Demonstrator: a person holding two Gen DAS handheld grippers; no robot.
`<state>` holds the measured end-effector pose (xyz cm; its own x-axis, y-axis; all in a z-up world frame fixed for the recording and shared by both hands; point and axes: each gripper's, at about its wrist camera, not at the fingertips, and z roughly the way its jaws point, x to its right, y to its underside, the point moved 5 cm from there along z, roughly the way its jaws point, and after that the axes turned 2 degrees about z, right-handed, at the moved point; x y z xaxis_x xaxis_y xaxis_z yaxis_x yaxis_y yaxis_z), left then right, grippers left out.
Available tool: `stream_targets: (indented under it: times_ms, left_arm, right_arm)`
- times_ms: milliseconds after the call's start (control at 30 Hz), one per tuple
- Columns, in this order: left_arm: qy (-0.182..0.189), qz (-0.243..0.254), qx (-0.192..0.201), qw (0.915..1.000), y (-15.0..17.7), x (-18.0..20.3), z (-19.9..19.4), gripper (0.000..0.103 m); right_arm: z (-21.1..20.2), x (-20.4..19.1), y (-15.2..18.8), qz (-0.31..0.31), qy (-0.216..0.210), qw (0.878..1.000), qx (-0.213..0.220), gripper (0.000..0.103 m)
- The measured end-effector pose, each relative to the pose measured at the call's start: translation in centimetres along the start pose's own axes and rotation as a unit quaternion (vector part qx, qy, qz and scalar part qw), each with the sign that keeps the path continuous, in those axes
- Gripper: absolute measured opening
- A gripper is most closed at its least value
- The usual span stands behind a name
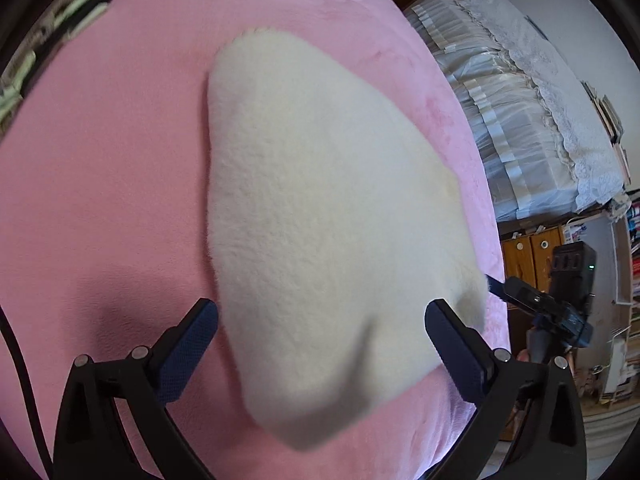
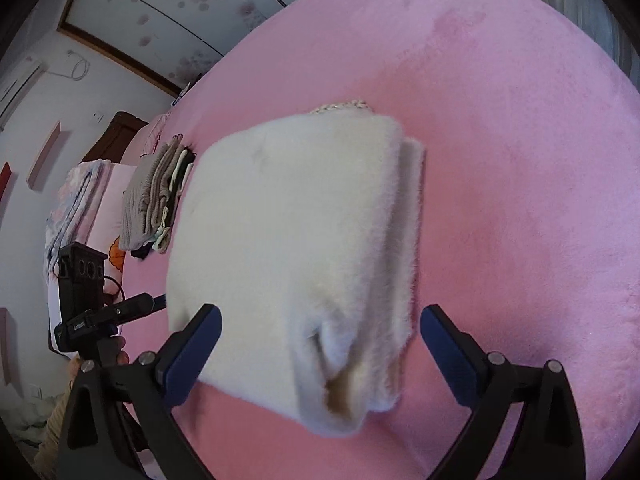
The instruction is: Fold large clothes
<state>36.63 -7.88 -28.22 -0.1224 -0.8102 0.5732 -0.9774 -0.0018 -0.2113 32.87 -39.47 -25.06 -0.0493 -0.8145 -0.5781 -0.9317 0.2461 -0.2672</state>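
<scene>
Left gripper point(image 1: 320, 320) & right gripper point(image 2: 320, 320) both w/ jaws wide apart, gripping nothing. Folded cream fleece point(image 2: 296, 248) lies on pink bed cover point(image 2: 520, 160), near corners btwn each pair of fingers.

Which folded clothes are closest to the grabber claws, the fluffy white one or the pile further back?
The fluffy white garment. It lies right between the open right gripper fingers, while the grey and dark stack sits far behind it on the pink bed.
</scene>
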Motion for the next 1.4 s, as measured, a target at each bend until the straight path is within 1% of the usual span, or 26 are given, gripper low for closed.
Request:
stream_targets:
  times_ms: [67,200,300,333,500,633,733,867,1000,1067,1133,1200,1233,1267,1300,1367,1400]
  left_arm:
    - [0.012,-0.009,-0.009,0.9999,0.0,-0.7,1.5,0.103]
    - [0.020,-0.015,-0.017,0.9995,-0.1,-1.7,4.3,0.103]
    - [0.042,-0.023,-0.025,0.9985,-0.1,-2.2,5.8,0.103]
    - [0.047,-0.023,-0.026,0.9983,-0.2,-2.3,6.1,0.103]
    - [0.069,-0.019,-0.035,0.9968,-0.7,-2.2,8.0,0.103]
    - [0.075,-0.016,-0.047,0.9959,-0.6,-2.4,8.6,0.103]
    - [0.075,-0.014,-0.051,0.9958,-0.7,-2.4,8.7,0.103]
    - [0.061,-0.011,-0.046,0.9970,-0.6,-2.2,8.4,0.103]
    - [0.049,-0.025,-0.034,0.9979,-1.1,-0.9,8.8,0.103]
    - [0.044,-0.021,-0.031,0.9983,-1.2,-0.8,8.8,0.103]
    - [0.037,-0.015,-0.024,0.9989,-1.4,-0.4,8.7,0.103]
    - [0.018,-0.006,-0.017,0.9997,-1.6,0.1,8.5,0.099]
    - [0.008,-0.002,-0.012,0.9999,-1.7,0.5,8.3,0.097]
    - [-0.002,0.002,-0.008,1.0000,-1.7,0.9,8.2,0.093]
    - [-0.010,0.007,-0.004,0.9999,-1.8,1.2,8.1,0.090]
    - [-0.024,0.019,0.001,0.9995,-1.9,1.8,7.8,0.083]
    - [-0.030,0.024,0.004,0.9992,-1.9,2.2,7.7,0.079]
  right_arm:
    - [1.5,0.9,-0.4,0.010,-0.008,1.000,-0.009,0.100]
    - [4.5,2.0,-0.9,0.015,-0.012,0.999,-0.032,0.100]
    - [6.7,2.3,-1.1,0.014,-0.019,0.999,-0.049,0.100]
    - [7.3,2.2,-1.2,0.012,-0.025,0.998,-0.052,0.103]
    - [8.7,1.4,-1.7,-0.010,-0.035,0.998,-0.057,0.103]
    - [9.4,1.6,-1.7,-0.001,-0.041,0.997,-0.064,0.103]
    - [9.5,1.7,-1.8,0.002,-0.048,0.997,-0.064,0.103]
    - [9.2,2.1,-1.5,0.011,-0.047,0.997,-0.058,0.103]
    - [9.5,1.5,-1.3,0.003,-0.036,0.997,-0.065,0.103]
    - [9.9,0.7,-1.1,-0.004,-0.031,0.997,-0.075,0.103]
    - [9.9,0.2,-0.8,-0.017,-0.020,0.997,-0.074,0.103]
    - [9.8,-0.2,-0.6,-0.025,-0.010,0.998,-0.065,0.100]
    - [9.6,-0.4,-0.6,-0.028,-0.010,0.998,-0.059,0.096]
    - [9.4,-0.5,-0.6,-0.030,-0.012,0.998,-0.054,0.088]
    - [9.2,-0.6,-0.5,-0.032,-0.014,0.998,-0.049,0.085]
    - [8.7,-1.2,-0.3,-0.049,-0.005,0.998,-0.039,0.074]
    - [8.4,-1.4,-0.2,-0.057,0.000,0.998,-0.035,0.071]
